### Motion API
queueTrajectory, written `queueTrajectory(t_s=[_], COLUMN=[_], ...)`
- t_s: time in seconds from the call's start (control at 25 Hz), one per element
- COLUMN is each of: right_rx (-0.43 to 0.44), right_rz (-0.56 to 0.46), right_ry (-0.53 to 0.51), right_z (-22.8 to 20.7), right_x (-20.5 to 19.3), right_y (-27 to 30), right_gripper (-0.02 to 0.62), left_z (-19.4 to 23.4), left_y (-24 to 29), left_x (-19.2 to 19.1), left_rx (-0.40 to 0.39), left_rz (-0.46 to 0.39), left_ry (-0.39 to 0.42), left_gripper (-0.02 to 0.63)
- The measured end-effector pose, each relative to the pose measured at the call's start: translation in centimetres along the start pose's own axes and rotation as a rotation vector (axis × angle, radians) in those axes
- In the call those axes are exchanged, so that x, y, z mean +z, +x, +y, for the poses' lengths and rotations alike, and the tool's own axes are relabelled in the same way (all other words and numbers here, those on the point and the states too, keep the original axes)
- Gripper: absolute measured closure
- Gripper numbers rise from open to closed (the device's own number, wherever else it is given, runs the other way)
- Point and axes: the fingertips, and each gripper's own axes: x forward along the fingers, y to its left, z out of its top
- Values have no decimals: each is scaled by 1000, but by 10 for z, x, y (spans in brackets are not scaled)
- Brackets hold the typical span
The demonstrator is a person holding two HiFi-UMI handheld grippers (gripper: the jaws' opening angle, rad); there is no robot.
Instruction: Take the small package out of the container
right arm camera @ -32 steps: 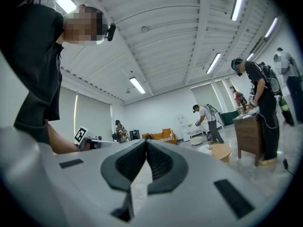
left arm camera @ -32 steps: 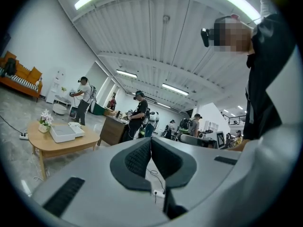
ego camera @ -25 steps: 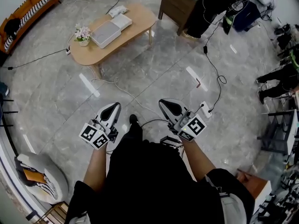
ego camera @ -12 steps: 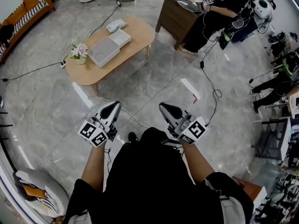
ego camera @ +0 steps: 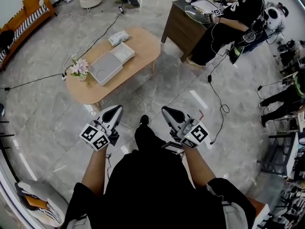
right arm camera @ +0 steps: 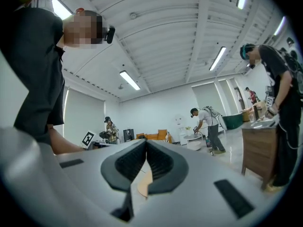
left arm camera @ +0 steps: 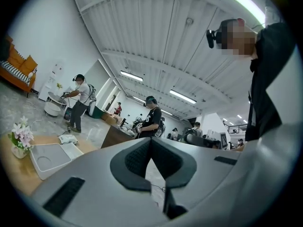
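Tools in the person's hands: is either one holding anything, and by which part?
Nothing is held: the left tool and the right tool both have their jaws shut and empty.

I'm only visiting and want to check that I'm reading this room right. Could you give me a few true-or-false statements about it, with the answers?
1. The left gripper and right gripper are both shut and hold nothing. True.
2. The flowers stand on the floor. False: they stand on the wooden table.
3. The white container sits on the wooden table. True.
4. The left gripper is touching the white container. False: it is held over the floor, short of the table.
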Motion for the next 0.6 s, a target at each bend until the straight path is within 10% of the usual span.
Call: queueTrajectory(t_s=[0.6], right_rx=[152], right_rz=[62], right_ry=[19], right_z=[-193], right_x=[13], right_y=[104], right_gripper=[523], left_z=[132], left_y=[160], left_x=[59], left_rx=[91], left_rz=[41], left_ry=[-19], left_gripper=[589])
